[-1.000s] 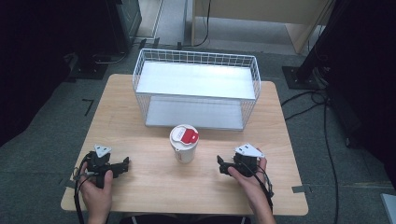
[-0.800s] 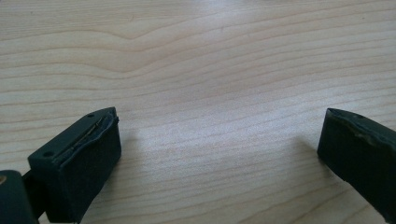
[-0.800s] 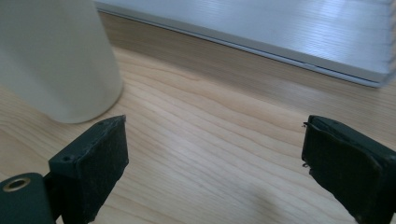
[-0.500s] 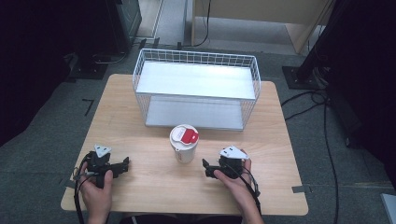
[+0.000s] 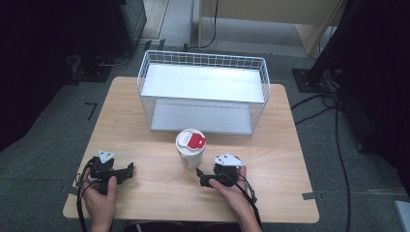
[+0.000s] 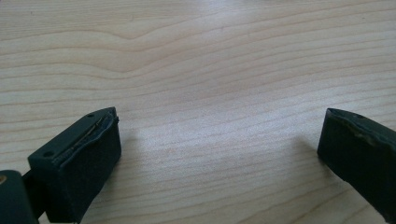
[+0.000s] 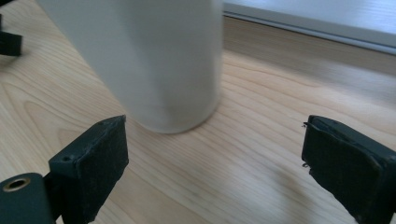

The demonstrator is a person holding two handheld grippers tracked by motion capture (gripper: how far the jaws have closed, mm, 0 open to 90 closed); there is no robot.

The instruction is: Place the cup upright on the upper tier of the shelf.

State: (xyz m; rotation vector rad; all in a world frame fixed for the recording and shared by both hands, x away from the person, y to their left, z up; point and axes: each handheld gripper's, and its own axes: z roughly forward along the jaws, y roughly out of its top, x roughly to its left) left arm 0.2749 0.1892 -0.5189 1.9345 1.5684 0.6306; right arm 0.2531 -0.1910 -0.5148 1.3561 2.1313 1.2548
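Two tongs sit low over a light wooden table, one in each of the person's hands. The left tongs are near the left front part of the table, held by the left hand. Their two black jaws are wide apart, with bare wood between them, as the left gripper view shows. They hold nothing.

The right tongs are near the front middle of the table, held by the right hand. A grey three-cornered plate sits on top of them. Their jaws are wide apart too and grip nothing. They point toward a white cup that stands upright just to the left and a little farther away. In the right gripper view the cup stands just past the jaw tips, more toward the left jaw, and is not yet between them. I cannot tell if that jaw touches it.

The cup has a white lid with a red patch on top. It stands in the middle of the table, just in front of a white wire basket. The basket sits at the far side of the table, open toward the person, with a flat white shelf inside and a pale floor under that.

Black cables lie on the grey floor to the right of the table.
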